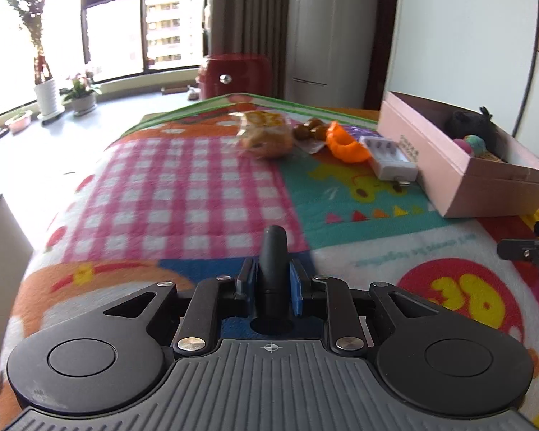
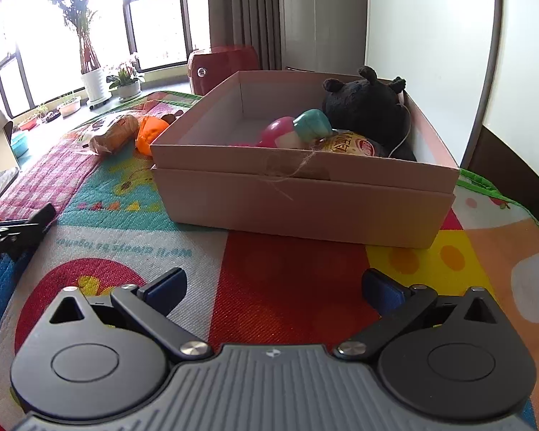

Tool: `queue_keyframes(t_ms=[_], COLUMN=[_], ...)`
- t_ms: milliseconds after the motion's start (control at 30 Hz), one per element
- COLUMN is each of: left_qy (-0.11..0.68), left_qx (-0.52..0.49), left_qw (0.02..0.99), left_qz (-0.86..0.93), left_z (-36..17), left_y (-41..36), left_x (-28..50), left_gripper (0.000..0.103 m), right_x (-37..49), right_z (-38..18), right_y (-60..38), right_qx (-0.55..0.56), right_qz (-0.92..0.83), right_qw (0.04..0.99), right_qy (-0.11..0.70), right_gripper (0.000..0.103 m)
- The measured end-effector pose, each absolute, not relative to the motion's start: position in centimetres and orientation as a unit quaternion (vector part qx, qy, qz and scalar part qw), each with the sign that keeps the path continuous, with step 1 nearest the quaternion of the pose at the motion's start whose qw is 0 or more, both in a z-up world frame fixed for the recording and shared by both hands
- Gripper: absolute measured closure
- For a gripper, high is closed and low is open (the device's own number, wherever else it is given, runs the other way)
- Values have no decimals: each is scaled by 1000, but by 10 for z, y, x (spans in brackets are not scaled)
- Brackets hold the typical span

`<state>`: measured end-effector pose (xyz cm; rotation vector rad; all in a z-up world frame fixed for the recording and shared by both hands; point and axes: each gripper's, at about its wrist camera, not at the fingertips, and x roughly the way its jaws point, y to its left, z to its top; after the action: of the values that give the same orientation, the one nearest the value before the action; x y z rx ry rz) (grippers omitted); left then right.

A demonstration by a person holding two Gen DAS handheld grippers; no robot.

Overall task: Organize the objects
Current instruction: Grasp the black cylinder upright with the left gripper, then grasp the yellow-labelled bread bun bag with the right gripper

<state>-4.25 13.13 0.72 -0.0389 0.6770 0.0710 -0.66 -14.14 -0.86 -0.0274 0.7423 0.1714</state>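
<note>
1. The left gripper (image 1: 273,280) is clamping a dark cylindrical object (image 1: 273,269) upright between its blue pads, over the colourful mat (image 1: 197,194)
2. Bagged bread (image 1: 266,133), an orange toy (image 1: 346,145) and a white charger (image 1: 391,158) are lying beside the pink box (image 1: 460,179) (plush toys sitting inside)
3. The right gripper (image 2: 275,289) is hovering wide open, holding nothing, before the box

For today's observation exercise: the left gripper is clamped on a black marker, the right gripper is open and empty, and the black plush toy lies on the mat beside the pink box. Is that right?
Not quite. The black plush toy lies inside the pink box, not beside it, as the right wrist view shows. The left gripper does clamp a black marker, and the right gripper is open and empty.
</note>
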Motion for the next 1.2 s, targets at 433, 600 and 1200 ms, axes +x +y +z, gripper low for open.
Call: queue_keyframes(t_ms=[433, 600, 1200], left_qy=[295, 293, 291], left_qx=[-134, -137, -157], left_qw=[946, 946, 944], left_qz=[23, 22, 17], left_z=[-2, -2, -2], left_y=[176, 175, 181], left_x=[-42, -43, -46], left_gripper=[80, 80, 80], right_x=[58, 144, 80], right_z=[78, 62, 53], right_y=[-4, 67, 48], right_qx=[-47, -43, -114], right_qz=[212, 187, 245], right_qw=[915, 903, 866], right_qy=[339, 383, 422], right_gripper=[0, 0, 51])
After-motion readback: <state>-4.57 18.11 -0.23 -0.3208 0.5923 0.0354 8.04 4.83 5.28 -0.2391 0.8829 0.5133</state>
